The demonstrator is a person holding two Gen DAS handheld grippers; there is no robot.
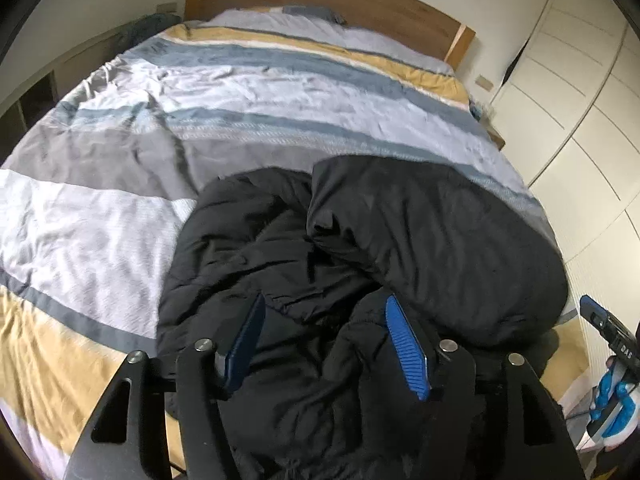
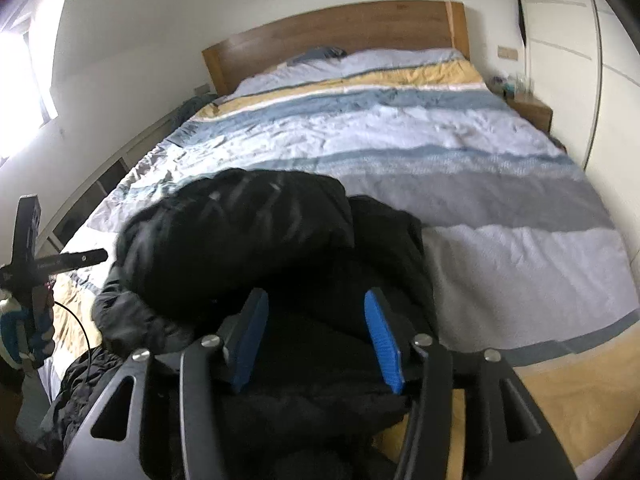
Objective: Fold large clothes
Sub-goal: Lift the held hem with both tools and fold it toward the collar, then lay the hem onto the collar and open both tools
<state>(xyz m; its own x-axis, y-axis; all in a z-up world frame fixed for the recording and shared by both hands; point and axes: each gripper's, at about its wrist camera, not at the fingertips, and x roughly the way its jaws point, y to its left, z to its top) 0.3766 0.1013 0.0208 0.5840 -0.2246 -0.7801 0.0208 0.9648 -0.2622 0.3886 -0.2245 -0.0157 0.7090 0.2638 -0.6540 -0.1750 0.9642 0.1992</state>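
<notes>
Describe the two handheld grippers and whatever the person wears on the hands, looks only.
Both the left gripper and the right gripper have black angular frames with cut-out slots, silver round pivot bolts, and two flat fingers faced with ribbed blue pads. A thin black cable runs by the left one. The person's right hand wears a white glove with blue patches; the left hand wears the same.

Bedroom surroundings — bed, storage, wall fittings.

Bed made up with a striped duvet in white, grey, blue and mustard bands, creased; wooden headboard against a white wall. Blue-grey pillow at the head. White wardrobe along one side — small wooden nightstand beside it, carrying indistinct small items. Bright window opposite.
</notes>
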